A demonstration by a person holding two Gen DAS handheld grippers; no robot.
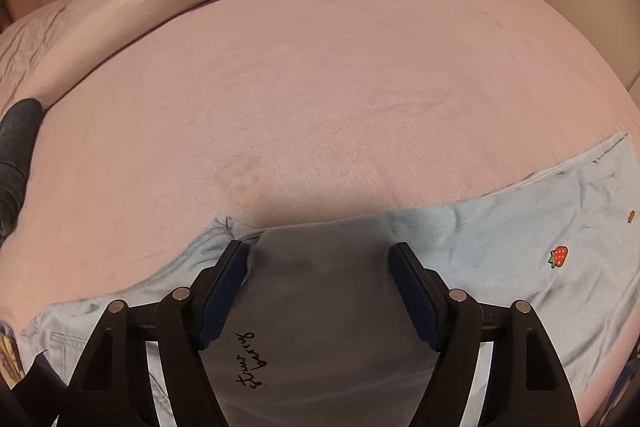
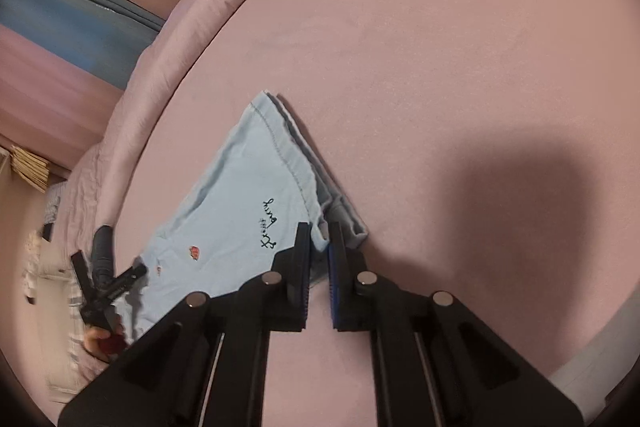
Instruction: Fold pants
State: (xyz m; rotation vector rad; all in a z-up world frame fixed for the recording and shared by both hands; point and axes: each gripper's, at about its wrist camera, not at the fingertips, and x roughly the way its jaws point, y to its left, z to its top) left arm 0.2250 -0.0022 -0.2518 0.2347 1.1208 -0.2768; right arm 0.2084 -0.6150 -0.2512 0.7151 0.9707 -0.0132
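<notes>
One pair of light blue denim pants (image 2: 240, 195) lies flat on your pink bedspread (image 1: 320, 87), folded so that stitched hems stack along the far edge; you have two grippers on it. Your left gripper (image 1: 318, 259) hangs over the near part of the pants with its two fingers spread wide, nothing between the blue pads (image 1: 224, 291), fabric showing plainly in the gap; whether the fingertips touch the cloth you cannot tell. Your right gripper (image 2: 319, 251) has its fingers drawn nearly together at the bunched corner of the pants, a narrow slit left between them; denim sits in that slit, but whether it is truly pinched is hard to make out. From the right wrist view the left gripper (image 2: 100, 283) shows small at the far end of the pants, partly cut off, with a bit of your hand (image 2: 98, 341) behind it. One line of black script embroidery (image 2: 270, 227) and one clear strawberry patch (image 1: 559, 256) mark the fabric; a second small patch (image 1: 631, 215) is too blurred to name. One dark object (image 1: 16, 147) at the left rim is cut off; a heavy shadow (image 2: 500, 207) covers the spread at your right.
</notes>
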